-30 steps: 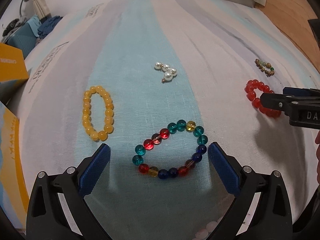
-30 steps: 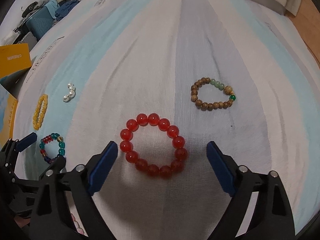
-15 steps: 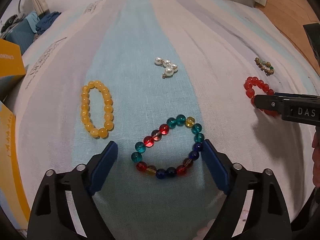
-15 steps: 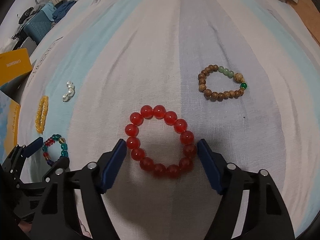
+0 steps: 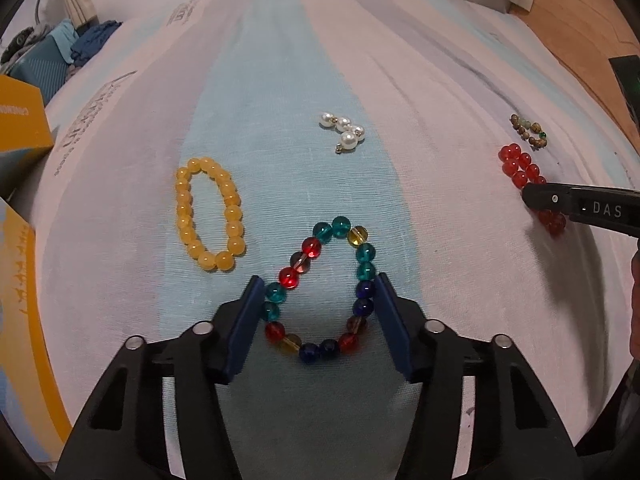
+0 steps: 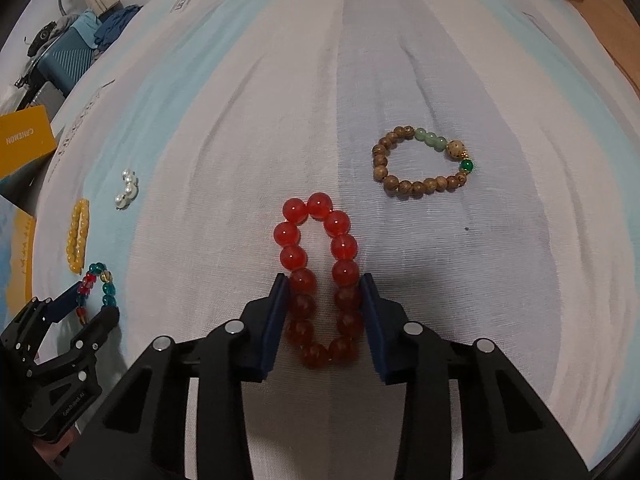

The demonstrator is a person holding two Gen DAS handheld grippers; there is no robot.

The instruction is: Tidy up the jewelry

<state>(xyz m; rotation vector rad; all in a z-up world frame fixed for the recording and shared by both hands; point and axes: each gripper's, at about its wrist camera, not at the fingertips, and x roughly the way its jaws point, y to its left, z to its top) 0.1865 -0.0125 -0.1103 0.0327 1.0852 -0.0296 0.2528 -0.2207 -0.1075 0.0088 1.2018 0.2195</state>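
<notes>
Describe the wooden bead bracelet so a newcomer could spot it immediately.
On the striped bedsheet, look past the red bracelet between the right hand-held gripper's closing jaws. The wooden bracelet lies apart, on a grey stripe. Only it has small brown beads plus a few green ones.

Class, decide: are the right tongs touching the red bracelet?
Touching. In the right wrist view, both closing pads press the red bracelet's sides, squeezing it narrow.
</notes>
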